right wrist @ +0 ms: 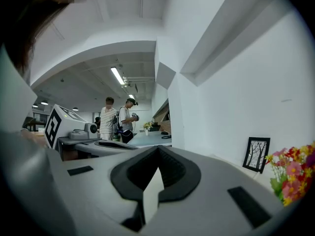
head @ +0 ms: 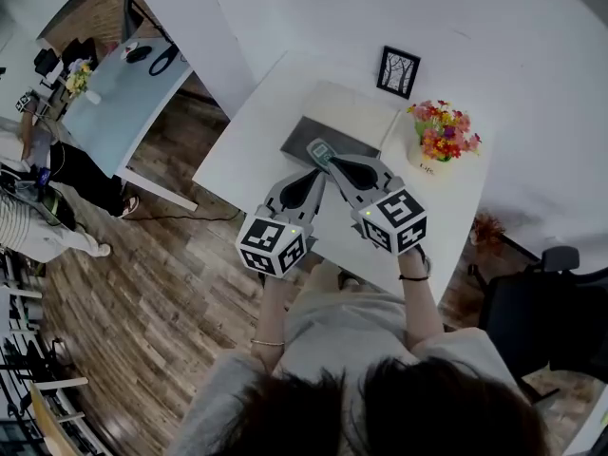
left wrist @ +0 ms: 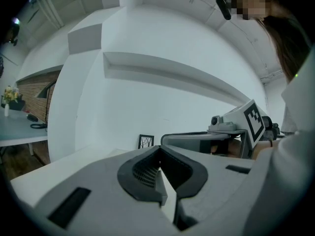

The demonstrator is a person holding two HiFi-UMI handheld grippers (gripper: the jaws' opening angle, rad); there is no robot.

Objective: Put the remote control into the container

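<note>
Looks down past dark hair onto white desk. Holds left tool and right tool side by side above it, both with jaws pressed together on nothing. Shows grey container beyond their tips, remote lying in it near the front edge.

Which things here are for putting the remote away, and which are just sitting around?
For the job:
- remote control
- grey container
- left gripper
- right gripper

Just lying about:
- pot of flowers
- framed tree picture
</note>
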